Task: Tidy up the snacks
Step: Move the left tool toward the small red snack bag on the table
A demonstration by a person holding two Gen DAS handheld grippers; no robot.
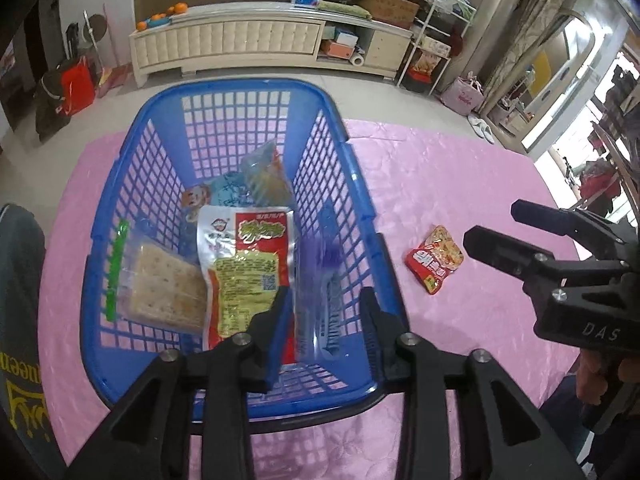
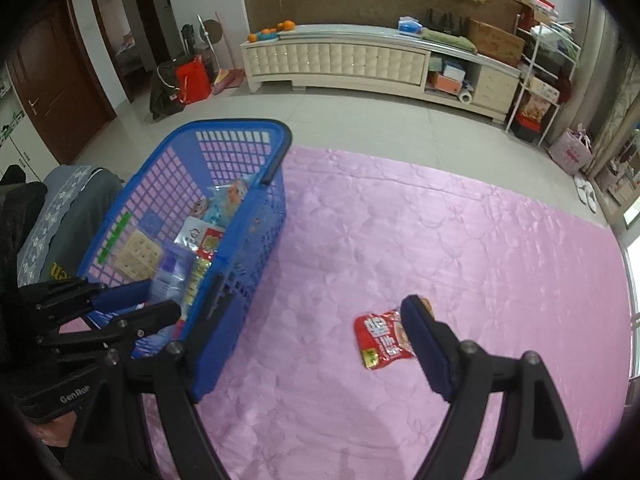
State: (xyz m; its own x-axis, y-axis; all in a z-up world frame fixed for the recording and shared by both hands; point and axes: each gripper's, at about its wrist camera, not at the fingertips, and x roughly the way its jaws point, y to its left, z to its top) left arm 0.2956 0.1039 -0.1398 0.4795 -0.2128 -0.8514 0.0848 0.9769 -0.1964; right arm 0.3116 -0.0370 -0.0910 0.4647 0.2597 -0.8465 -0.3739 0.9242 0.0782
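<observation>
A blue plastic basket (image 1: 362,184) stands on the pink cloth and holds several snack packets: crackers with a green strip (image 1: 160,284), a red and white packet (image 1: 244,256) and a light blue one (image 1: 224,196). My left gripper (image 1: 325,292) hangs over the basket's near end, jaws apart. A clear, purplish packet (image 1: 320,264) shows blurred between them, with neither pad pressing on it. A small red snack packet (image 2: 380,340) lies on the cloth right of the basket. My right gripper (image 2: 316,292) stands open above the cloth, its right finger partly covering that packet.
The basket's near corner (image 2: 240,280) sits close to my right gripper's left finger. A person's grey garment with yellow print (image 1: 20,320) is at the left. Beyond the pink cloth's far edge (image 2: 440,168) are tiled floor and a long cream cabinet (image 2: 340,60).
</observation>
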